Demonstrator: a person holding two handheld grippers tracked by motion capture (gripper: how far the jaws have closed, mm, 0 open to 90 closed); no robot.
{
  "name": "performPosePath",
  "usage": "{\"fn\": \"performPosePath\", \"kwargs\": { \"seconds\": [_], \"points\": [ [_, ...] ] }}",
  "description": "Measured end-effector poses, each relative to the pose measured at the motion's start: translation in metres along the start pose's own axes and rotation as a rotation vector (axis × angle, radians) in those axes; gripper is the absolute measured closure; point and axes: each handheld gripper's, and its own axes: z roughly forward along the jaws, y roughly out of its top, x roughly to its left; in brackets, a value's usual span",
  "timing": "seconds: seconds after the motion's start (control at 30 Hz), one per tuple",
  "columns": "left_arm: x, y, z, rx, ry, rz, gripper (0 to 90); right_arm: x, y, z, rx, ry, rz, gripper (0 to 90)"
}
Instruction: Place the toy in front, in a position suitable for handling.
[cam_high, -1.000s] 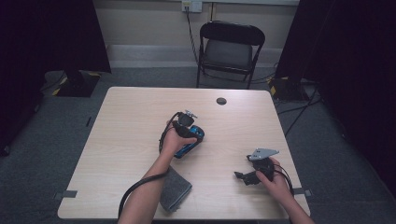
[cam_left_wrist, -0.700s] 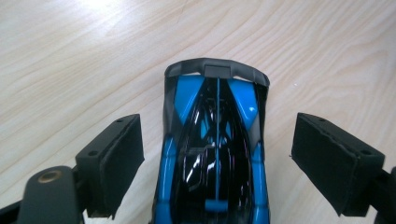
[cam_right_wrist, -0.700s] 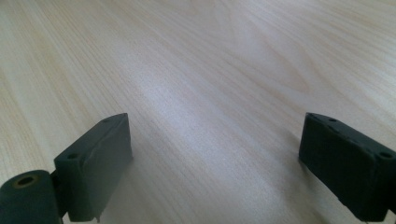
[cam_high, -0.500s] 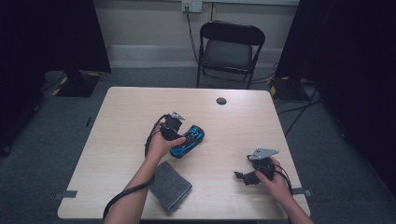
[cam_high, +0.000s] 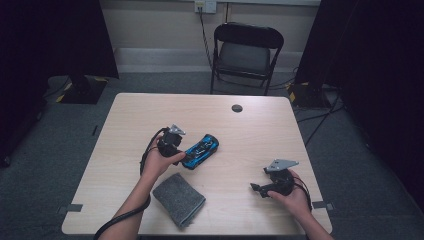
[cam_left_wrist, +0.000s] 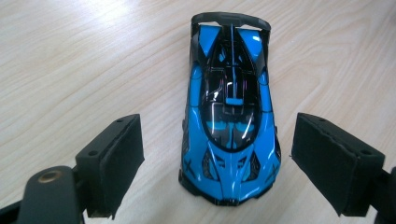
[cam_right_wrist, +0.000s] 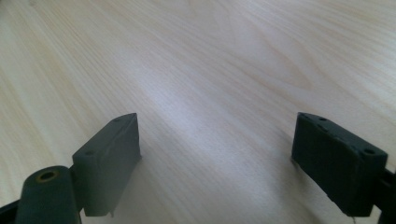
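So the left gripper (cam_left_wrist: 217, 163) has its jaws spread wide, one black pad on each side of the blue toy car (cam_left_wrist: 229, 112), with clear gaps between the pads and the car's body. Nothing is being squeezed, the car just sits on its wheels on the table (cam_left_wrist: 70, 60) with its near end between the pads and its winged far end pointing away. From the high view the left gripper (cam_high: 181, 154) is held in the person's left hand (cam_high: 159, 161) around the middle of the table, and the car (cam_high: 201, 150) lies at an angle just to the right of it, nose-to-tail along a diagonal.

The right gripper (cam_right_wrist: 217, 163) is also open, though its jaws have just been closing a little, with nothing between them but bare wood. In the high view it (cam_high: 256, 188) sits low over the table near the front right corner, held in the right hand (cam_high: 292, 195), well apart from the car.

Other stuff: a folded grey cloth (cam_high: 179, 199) lies near the front edge, just below the left hand. A small dark round disc (cam_high: 237, 108) sits near the far edge. Behind the table there's a black folding chair (cam_high: 247, 52).
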Motion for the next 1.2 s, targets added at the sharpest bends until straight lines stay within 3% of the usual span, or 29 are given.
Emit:
{"fn": "performPosePath", "kwargs": {
  "seconds": [0.07, 0.17, 0.3, 0.43, 0.7, 0.9, 1.2],
  "points": [
    [0.000, -0.002, -0.004, -0.008, 0.001, -0.002, 16.5, 0.003, 0.002, -0.001, 0.004, 0.016, 0.021, 15.0],
    [0.000, -0.007, -0.009, -0.005, 0.011, 0.012, 16.5, 0.010, 0.007, -0.002, -0.003, 0.029, 0.007, 16.1],
    [0.002, -0.013, -0.015, -0.014, 0.001, -0.003, 16.5, 0.024, 0.017, -0.002, 0.000, 0.045, -0.018, 16.3],
    [0.007, -0.021, -0.022, -0.025, 0.001, -0.025, 16.5, 0.035, 0.026, -0.001, -0.018, 0.074, -0.005, 16.6],
    [0.013, -0.036, -0.027, -0.029, 0.008, -0.051, 16.9, 0.065, 0.048, 0.013, 0.001, 0.122, -0.058, 17.8],
    [0.017, -0.042, -0.034, -0.045, 0.026, -0.058, 16.9, 0.085, 0.062, 0.024, 0.007, 0.182, -0.057, 18.0],
    [0.020, -0.047, -0.038, -0.046, 0.036, -0.074, 16.9, 0.108, 0.077, 0.031, -0.006, 0.213, -0.071, 20.4]
  ]
}}
